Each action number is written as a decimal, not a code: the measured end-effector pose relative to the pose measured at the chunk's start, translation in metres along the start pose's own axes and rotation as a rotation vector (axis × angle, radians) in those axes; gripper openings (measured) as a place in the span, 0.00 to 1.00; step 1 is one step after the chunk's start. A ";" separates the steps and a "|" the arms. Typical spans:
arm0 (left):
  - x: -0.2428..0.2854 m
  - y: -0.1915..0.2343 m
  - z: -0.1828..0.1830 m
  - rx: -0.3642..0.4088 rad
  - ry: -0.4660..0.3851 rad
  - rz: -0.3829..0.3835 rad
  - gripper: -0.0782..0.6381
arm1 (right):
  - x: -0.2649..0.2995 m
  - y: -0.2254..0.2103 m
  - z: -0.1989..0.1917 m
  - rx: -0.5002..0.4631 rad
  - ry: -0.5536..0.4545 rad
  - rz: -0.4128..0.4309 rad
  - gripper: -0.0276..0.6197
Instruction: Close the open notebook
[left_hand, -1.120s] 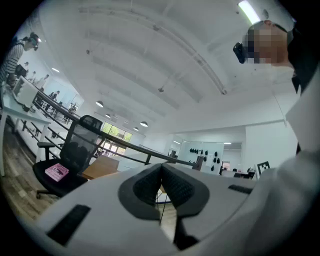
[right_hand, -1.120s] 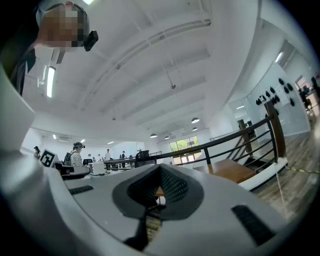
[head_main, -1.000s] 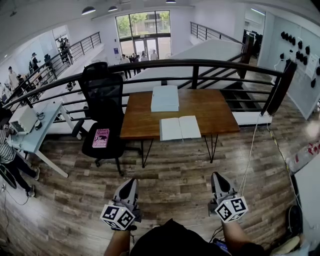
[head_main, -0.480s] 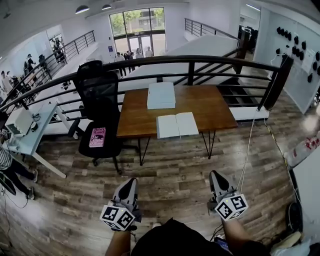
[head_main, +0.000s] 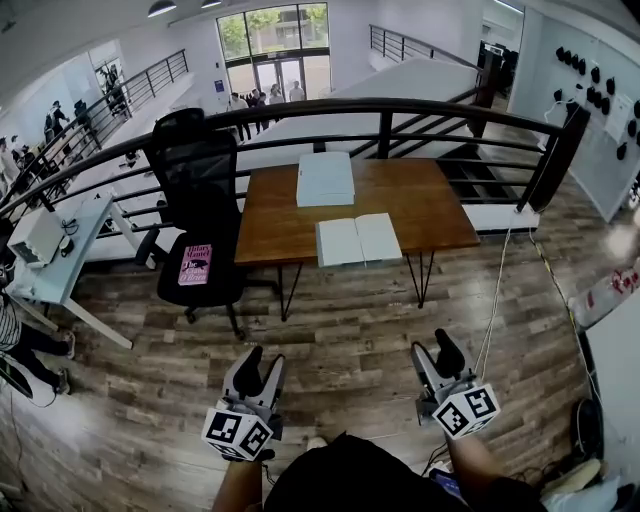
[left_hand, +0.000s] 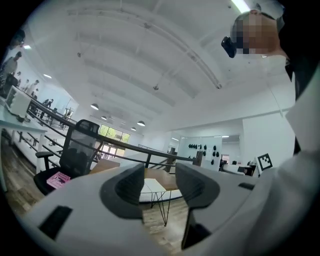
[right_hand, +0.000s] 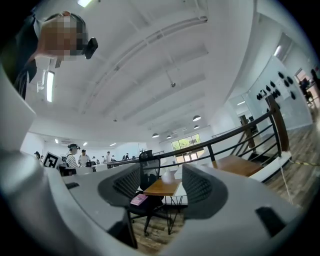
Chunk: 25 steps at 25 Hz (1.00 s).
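Far past L-tool (head_main: 262, 365), R-tool (head_main: 435, 352) (just opening, empty): notebook (head_main: 358, 240).

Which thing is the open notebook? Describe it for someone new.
Find the wooden table by the black railing. The open notebook lies at the table's near edge. Unlike the white box behind it, it shows two pages split by a centre crease.

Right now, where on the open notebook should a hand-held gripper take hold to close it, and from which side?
The open notebook lies flat at the near edge of the table, spine pointing away. Pinch its right page's outer edge from the right; that free edge can likely be lifted and folded leftward.
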<state>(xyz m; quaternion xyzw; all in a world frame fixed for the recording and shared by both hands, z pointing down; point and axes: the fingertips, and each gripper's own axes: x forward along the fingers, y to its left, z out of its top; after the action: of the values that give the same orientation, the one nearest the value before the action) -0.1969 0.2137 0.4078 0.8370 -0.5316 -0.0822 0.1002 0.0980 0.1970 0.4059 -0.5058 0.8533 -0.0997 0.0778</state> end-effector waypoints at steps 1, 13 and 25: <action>-0.001 0.001 0.000 -0.004 0.001 -0.004 0.39 | 0.001 0.002 -0.001 0.013 -0.001 -0.001 0.43; -0.014 0.028 -0.009 -0.022 0.046 -0.084 0.65 | 0.023 0.035 -0.015 -0.017 0.022 -0.056 0.62; 0.006 0.074 -0.011 -0.062 0.049 -0.039 0.65 | 0.048 0.022 -0.022 -0.022 0.031 -0.084 0.56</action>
<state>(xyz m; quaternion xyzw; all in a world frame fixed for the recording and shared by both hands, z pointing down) -0.2561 0.1784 0.4374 0.8456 -0.5095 -0.0800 0.1376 0.0515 0.1671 0.4205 -0.5403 0.8336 -0.1014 0.0547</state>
